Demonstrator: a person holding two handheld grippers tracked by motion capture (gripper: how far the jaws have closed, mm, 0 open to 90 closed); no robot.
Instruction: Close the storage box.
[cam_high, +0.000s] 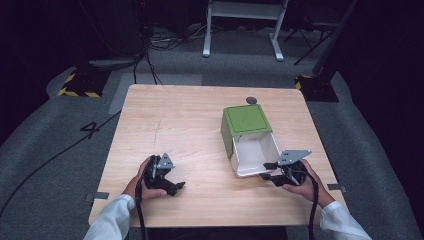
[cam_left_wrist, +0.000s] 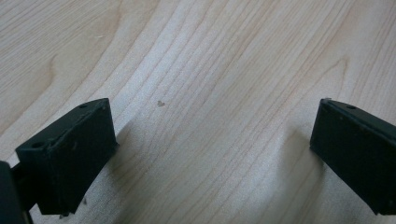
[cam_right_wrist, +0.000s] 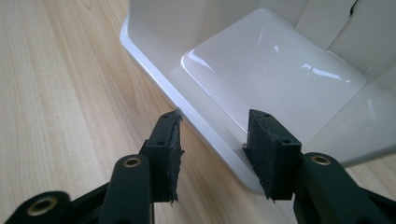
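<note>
A box with a green outer face (cam_high: 246, 120) and a glossy white inside (cam_high: 255, 152) lies on the right half of the wooden table (cam_high: 175, 120), its open side toward the person. My right gripper (cam_high: 270, 171) is at the box's near right corner. In the right gripper view it (cam_right_wrist: 212, 149) is open, one jaw outside and one inside the white rim (cam_right_wrist: 154, 70), with nothing clamped. My left gripper (cam_high: 177, 187) rests low over bare wood at the near left. Its jaws stand wide apart in the left gripper view (cam_left_wrist: 215, 154), nothing between them.
A small grey round object (cam_high: 251, 100) sits at the table's far edge behind the box. On the floor beyond are a yellow-and-black striped base (cam_high: 80, 85), cables and a white frame (cam_high: 240, 30).
</note>
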